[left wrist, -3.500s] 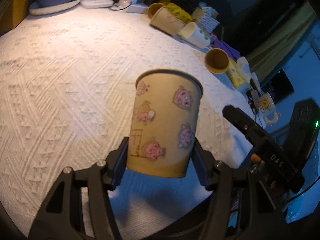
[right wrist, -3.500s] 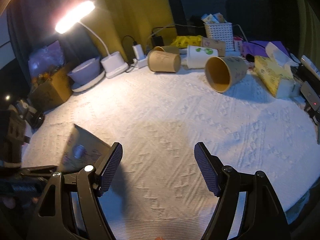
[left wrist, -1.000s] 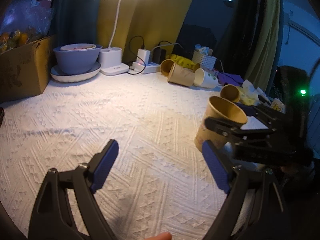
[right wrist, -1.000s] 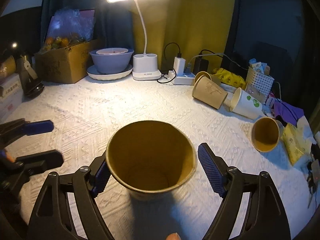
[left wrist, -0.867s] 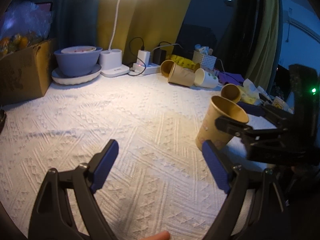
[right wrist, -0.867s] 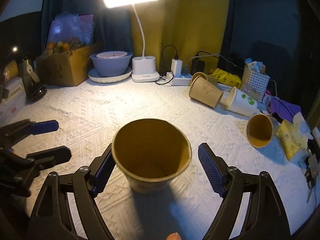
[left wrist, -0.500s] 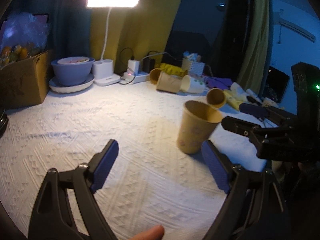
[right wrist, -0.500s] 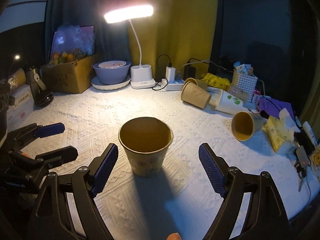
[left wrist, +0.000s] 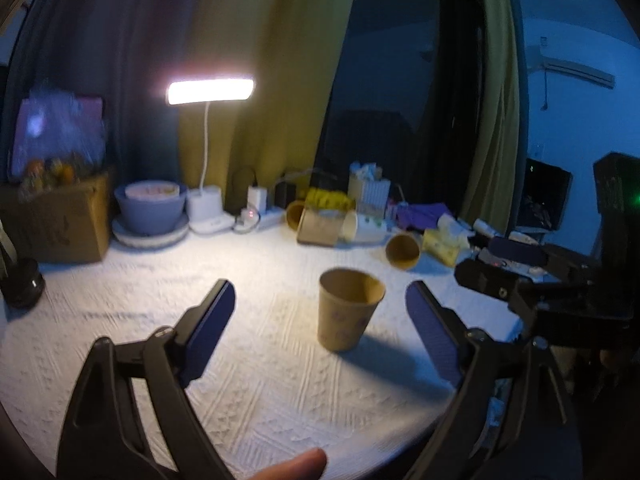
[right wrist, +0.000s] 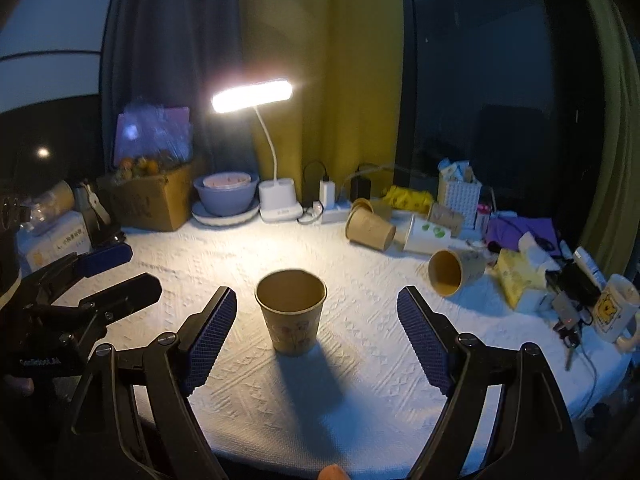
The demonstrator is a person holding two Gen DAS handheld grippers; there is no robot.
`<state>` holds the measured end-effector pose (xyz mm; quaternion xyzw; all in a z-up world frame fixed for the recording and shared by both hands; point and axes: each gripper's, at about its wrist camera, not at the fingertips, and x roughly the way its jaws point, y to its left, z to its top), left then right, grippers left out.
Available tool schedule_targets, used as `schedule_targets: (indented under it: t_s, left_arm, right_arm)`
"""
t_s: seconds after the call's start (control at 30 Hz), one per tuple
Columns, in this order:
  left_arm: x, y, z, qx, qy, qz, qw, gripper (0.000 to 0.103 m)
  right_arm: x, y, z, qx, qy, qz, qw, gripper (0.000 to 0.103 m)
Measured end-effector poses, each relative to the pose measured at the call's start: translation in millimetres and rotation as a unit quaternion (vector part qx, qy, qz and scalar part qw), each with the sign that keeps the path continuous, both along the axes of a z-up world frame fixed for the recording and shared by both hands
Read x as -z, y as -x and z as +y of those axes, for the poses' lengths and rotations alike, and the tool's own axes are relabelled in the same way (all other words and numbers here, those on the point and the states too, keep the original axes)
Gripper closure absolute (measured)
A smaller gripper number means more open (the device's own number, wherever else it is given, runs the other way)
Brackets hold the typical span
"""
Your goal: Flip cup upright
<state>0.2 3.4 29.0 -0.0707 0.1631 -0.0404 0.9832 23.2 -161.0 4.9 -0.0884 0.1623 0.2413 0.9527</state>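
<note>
Paper cup [right wrist: 291,312] upright between parted jaws

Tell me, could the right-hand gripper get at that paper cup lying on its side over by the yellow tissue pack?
Probably yes. The right gripper is open and empty, and the tipped cup lies ahead to its right on bare tablecloth. Only the upright cup stands near, and it sits off that line.
</note>
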Motion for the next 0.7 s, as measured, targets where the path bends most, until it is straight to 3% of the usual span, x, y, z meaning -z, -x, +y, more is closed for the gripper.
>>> schedule_targets:
  t_s: [0.37, 0.7]
  left_arm:
    - [-45, 29, -23, -0.003, -0.035, -0.088, 0.9955, 0.009]
    - [-46, 28, -26, 0.004, -0.033, -0.089, 0.9955, 0.009]
  right_arm:
    - [-26, 27, -21, 0.002, -0.035, -0.04, 0.999, 0.018]
    - [-25, 27, -30, 0.007, -0.043, -0.038, 0.998, 0.018]
